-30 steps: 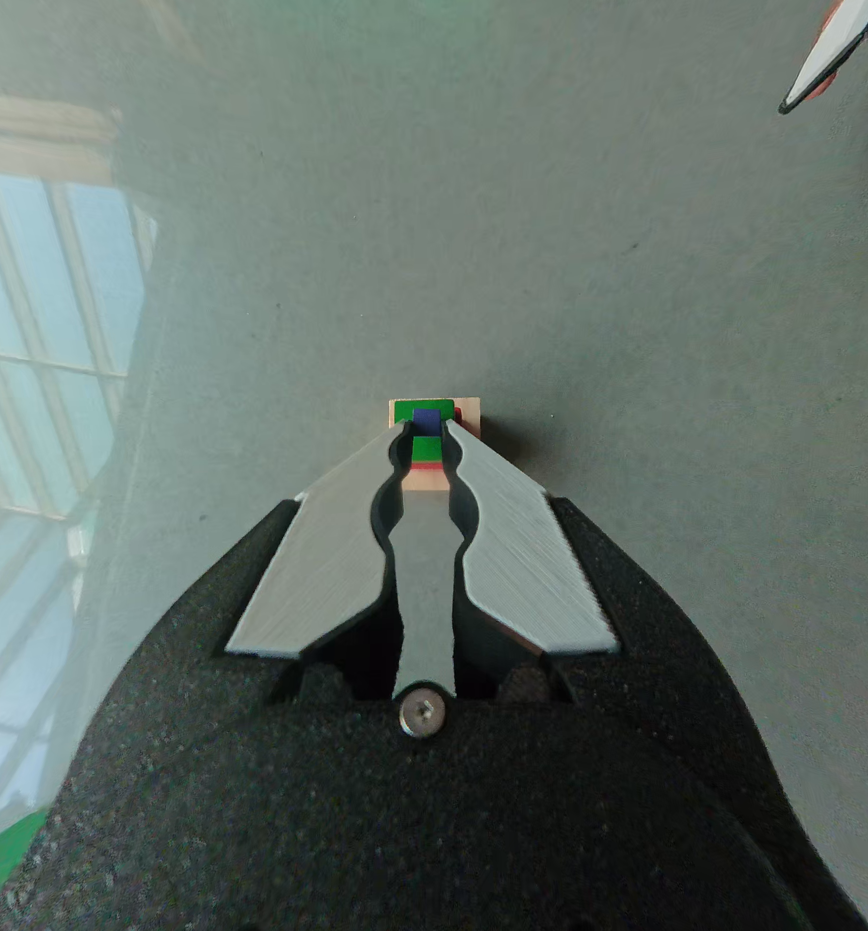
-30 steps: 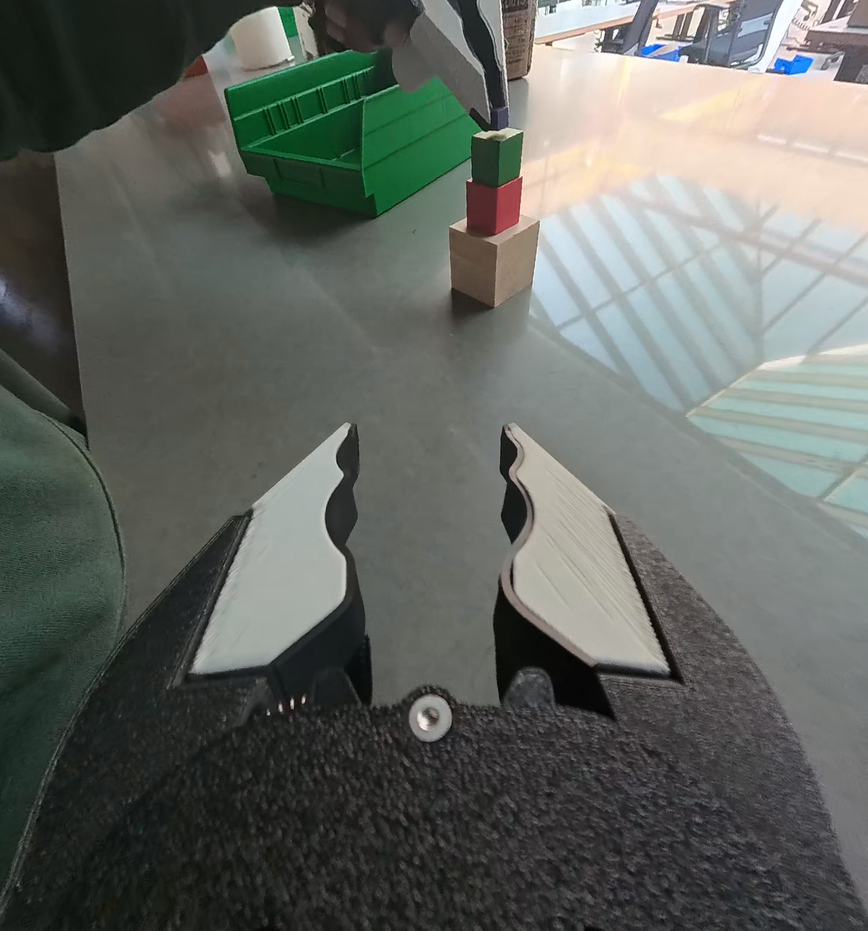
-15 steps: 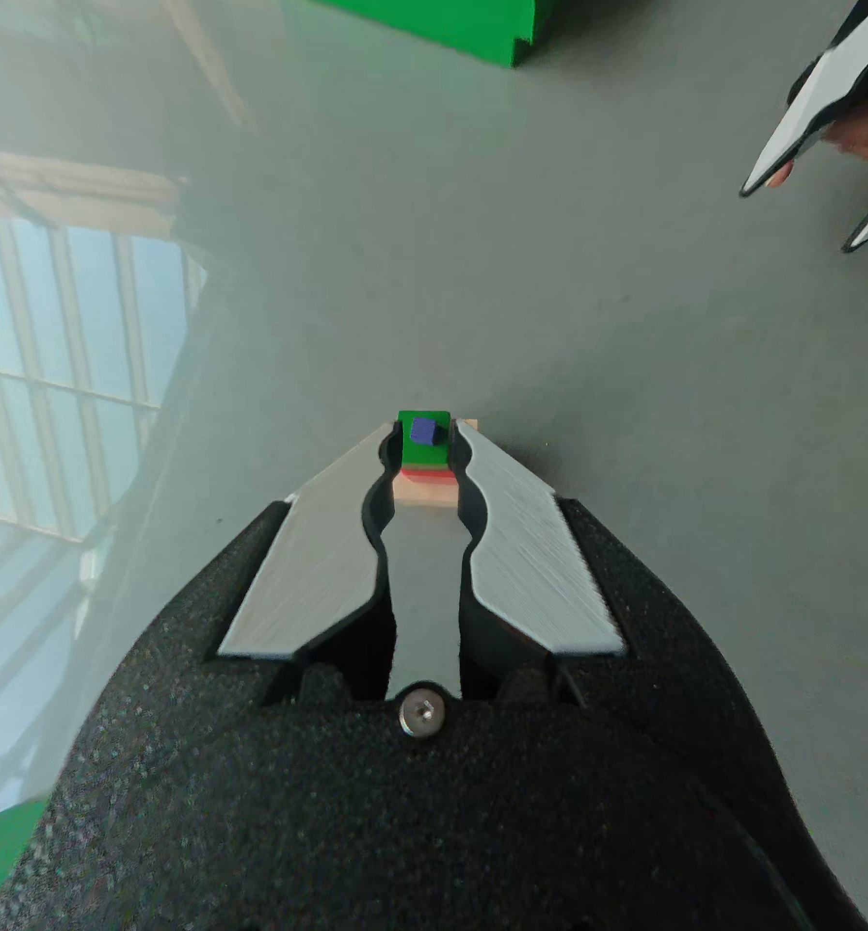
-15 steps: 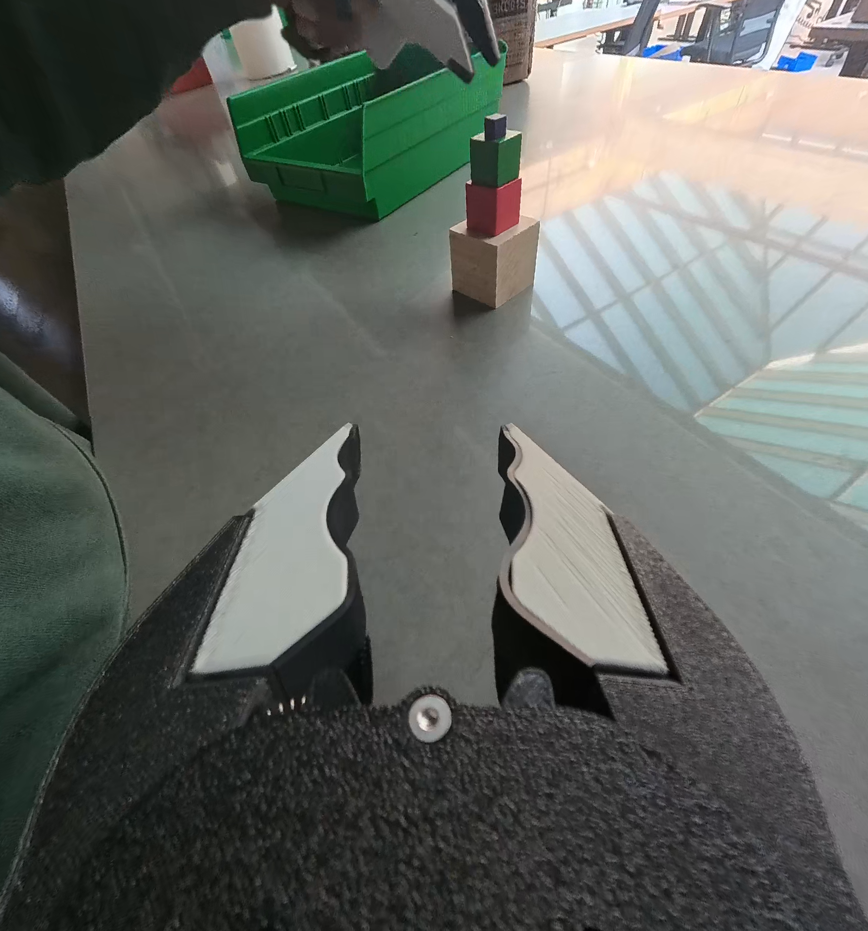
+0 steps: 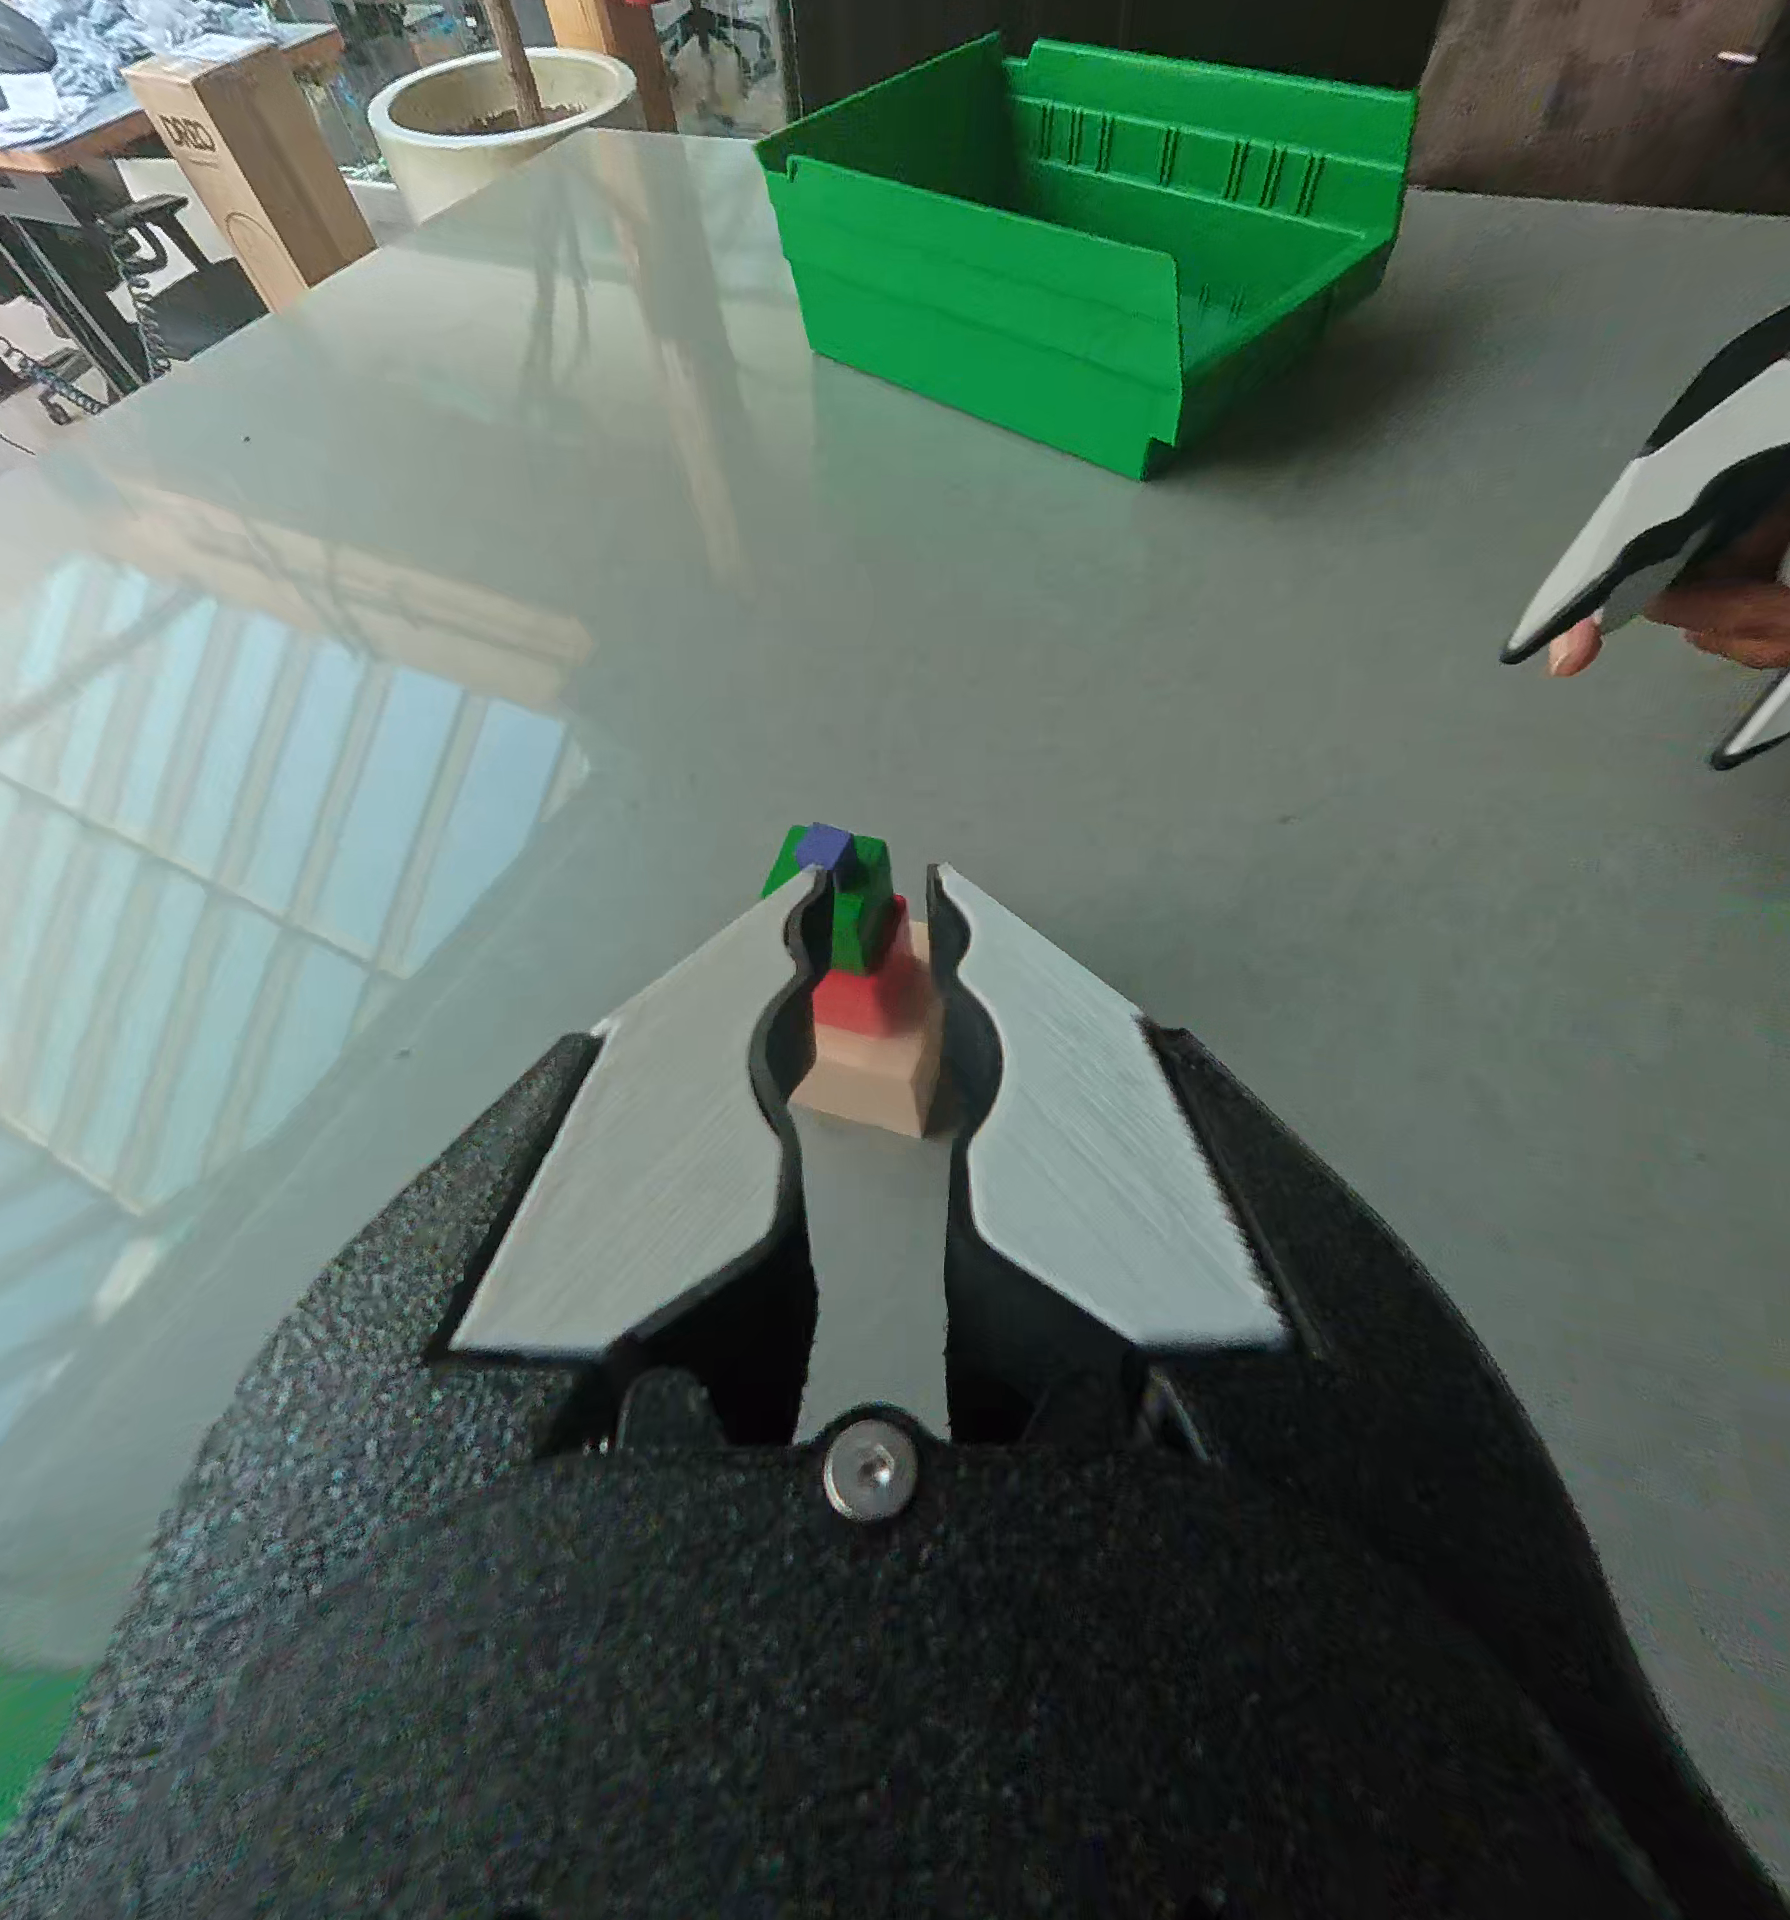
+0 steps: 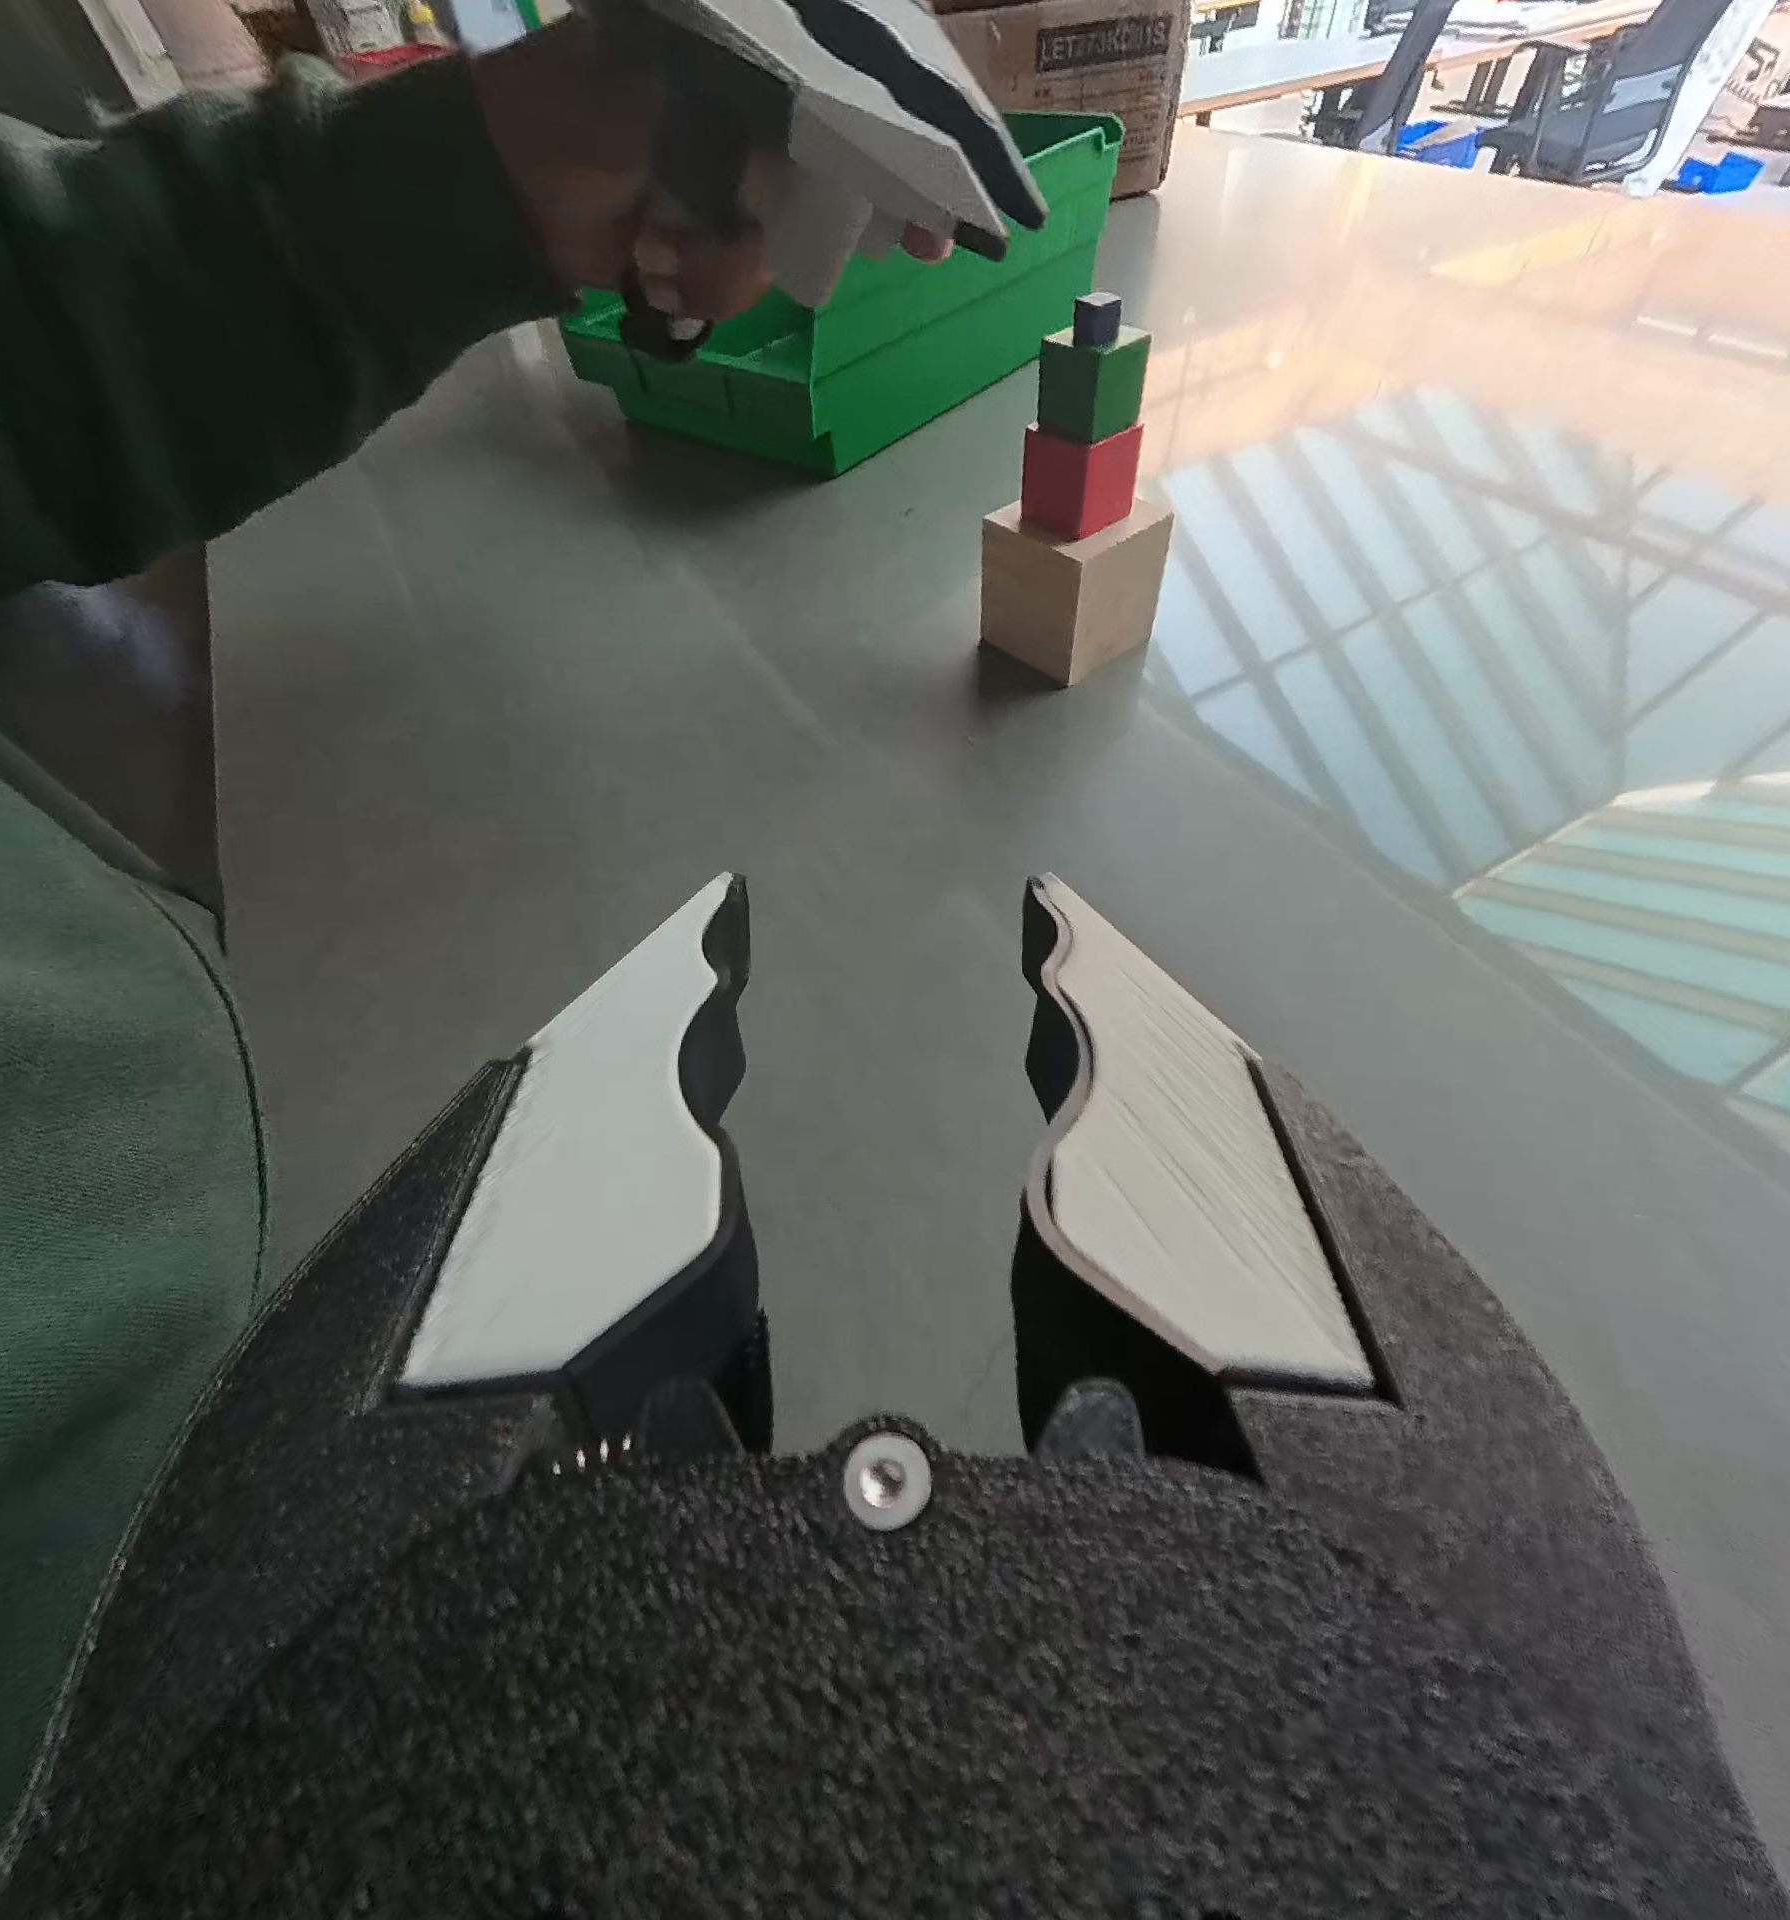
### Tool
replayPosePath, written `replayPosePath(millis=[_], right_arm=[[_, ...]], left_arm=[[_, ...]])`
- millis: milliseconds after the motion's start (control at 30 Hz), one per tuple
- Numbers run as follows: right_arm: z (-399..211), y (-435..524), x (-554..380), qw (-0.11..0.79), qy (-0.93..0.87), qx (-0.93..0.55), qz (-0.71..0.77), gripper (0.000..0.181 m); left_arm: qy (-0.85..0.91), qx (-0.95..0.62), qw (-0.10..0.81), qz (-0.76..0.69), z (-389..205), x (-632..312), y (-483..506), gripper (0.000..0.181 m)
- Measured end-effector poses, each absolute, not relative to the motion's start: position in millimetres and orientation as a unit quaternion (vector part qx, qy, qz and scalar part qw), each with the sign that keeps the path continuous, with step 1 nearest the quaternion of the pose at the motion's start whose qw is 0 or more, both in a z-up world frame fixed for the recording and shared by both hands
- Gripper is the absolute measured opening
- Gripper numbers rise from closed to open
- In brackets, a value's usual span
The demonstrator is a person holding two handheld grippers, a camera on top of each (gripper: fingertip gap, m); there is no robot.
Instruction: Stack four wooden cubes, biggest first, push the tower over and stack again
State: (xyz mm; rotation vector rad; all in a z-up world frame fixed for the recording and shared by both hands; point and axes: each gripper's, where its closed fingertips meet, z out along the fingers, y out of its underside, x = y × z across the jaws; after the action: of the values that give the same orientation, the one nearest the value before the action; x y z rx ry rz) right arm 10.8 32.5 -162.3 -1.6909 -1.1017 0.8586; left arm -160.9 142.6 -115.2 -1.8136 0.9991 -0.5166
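Observation:
A four-cube tower stands on the grey table: a wooden cube [image 6: 1073, 592], a red cube [image 6: 1083, 480], a green cube [image 6: 1093, 384] and a small blue cube [image 6: 1097, 317] on top. In the left wrist view the blue cube [image 5: 825, 847] sits just beyond my fingertips, above the green cube [image 5: 860, 920], the red cube [image 5: 860, 997] and the wooden cube [image 5: 870, 1086]. My left gripper [image 5: 877, 873] is slightly open and empty, raised above and behind the tower; it also shows in the right wrist view [image 6: 1010, 234]. My right gripper [image 6: 883, 894] is open and empty, low over the table, well short of the tower.
A green plastic bin [image 5: 995, 312] stands behind the tower, also in the right wrist view [image 6: 870, 343]. A cardboard box [image 6: 1067, 94] is behind it. A plant pot [image 5: 501, 114] and another box [image 5: 247, 177] lie off the far edge. A green sleeve [image 6: 195, 312] crosses the left. My hands' fingertips stand some 20 centimetres from each other. From my left tips it is roughly 5 centimetres to the green cube [image 6: 1093, 384]; from my right, 20 centimetres.
My left gripper has let go of the blue cube on top of the green cube, then lifted up and drawn back from the tower. The right gripper has hardly moved.

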Motion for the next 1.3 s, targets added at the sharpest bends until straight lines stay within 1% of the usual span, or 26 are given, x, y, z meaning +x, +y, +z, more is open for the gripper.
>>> replayPosePath(millis=[200, 500, 1300], right_arm=[[-163, 32, 13, 0.455, -0.451, -0.686, 0.345, 0.053], [-165, 32, 16, 0.456, -0.444, -0.690, 0.345, 0.052], [-173, 35, 14, 0.450, -0.438, -0.695, 0.348, 0.051]], left_arm=[[0.436, -0.744, 0.457, -0.219, -125, -158, 164, 0.017], [0.476, -0.739, 0.422, -0.221, -136, -153, 165, 0.016], [0.470, -0.740, 0.426, -0.224, -134, -154, 168, 0.010]])
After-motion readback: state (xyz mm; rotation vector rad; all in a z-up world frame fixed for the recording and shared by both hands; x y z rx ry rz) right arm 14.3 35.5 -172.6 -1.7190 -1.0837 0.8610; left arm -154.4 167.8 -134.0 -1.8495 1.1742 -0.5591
